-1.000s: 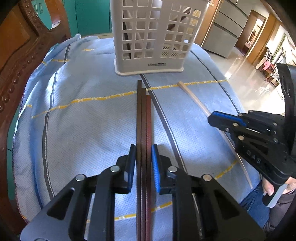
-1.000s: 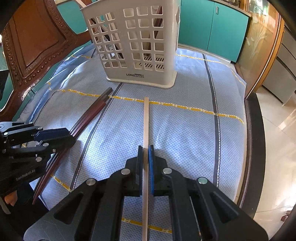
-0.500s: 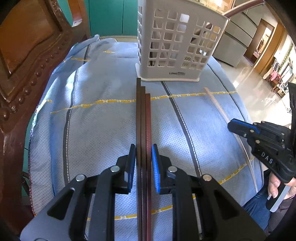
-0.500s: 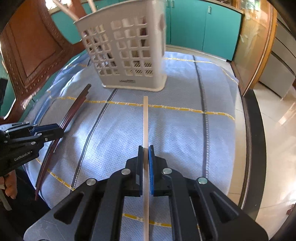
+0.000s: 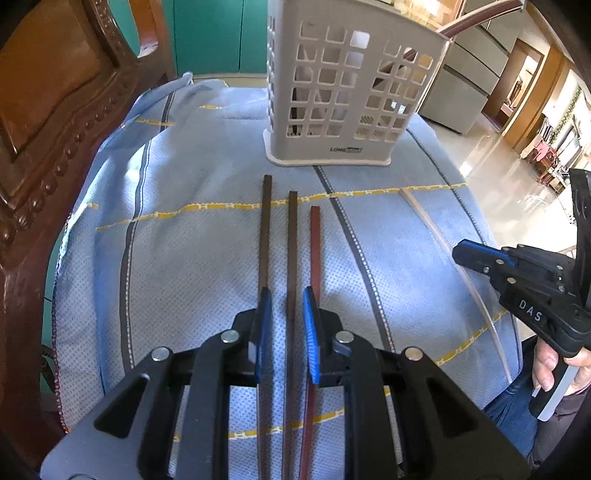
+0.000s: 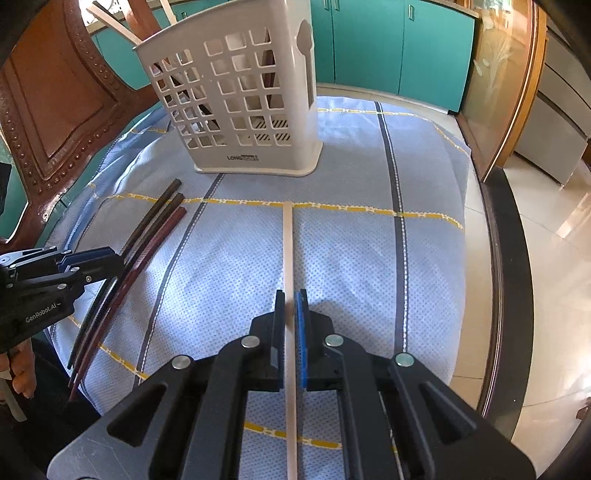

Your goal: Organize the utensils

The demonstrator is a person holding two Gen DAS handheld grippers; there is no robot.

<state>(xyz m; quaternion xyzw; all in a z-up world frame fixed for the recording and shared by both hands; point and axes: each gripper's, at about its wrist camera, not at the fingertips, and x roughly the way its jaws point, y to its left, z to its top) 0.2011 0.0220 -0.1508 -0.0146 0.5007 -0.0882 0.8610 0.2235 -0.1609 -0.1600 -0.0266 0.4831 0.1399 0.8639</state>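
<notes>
On my left feed, the left gripper (image 5: 286, 306) stands with its jaws apart over 3 dark chopsticks (image 5: 291, 240) that lie flat on the blue cloth (image 5: 184, 258), their far ends pointing at the basket (image 5: 343, 110). Only the middle stick runs through the gap, and neither pad touches it. The other 2 pass under the fingers, so nothing is gripped.

My right feed shows the right gripper (image 6: 290, 306) clamped on 1 pale chopstick (image 6: 288, 251), which also points at the basket and ends short of its base. From here the 3 dark sticks (image 6: 155, 236) sit on the basket's near left, fanned slightly, with the left gripper's black body (image 6: 62, 269) above them. This is the side view I lack on the left feed.

The left feed gives me the reverse: the pale stick (image 5: 439, 236) on the basket's near right, the right gripper (image 5: 517, 277) over it and the person's hand (image 5: 554, 365) on its handle.

The basket stands upright on the cloth. The left feed shows a brown stick (image 5: 480, 22) poking from its top; the right feed shows pale ones (image 6: 110, 22). A carved wooden chair (image 5: 55, 110) is left of the basket, with teal cabinets (image 6: 424, 48) behind.
</notes>
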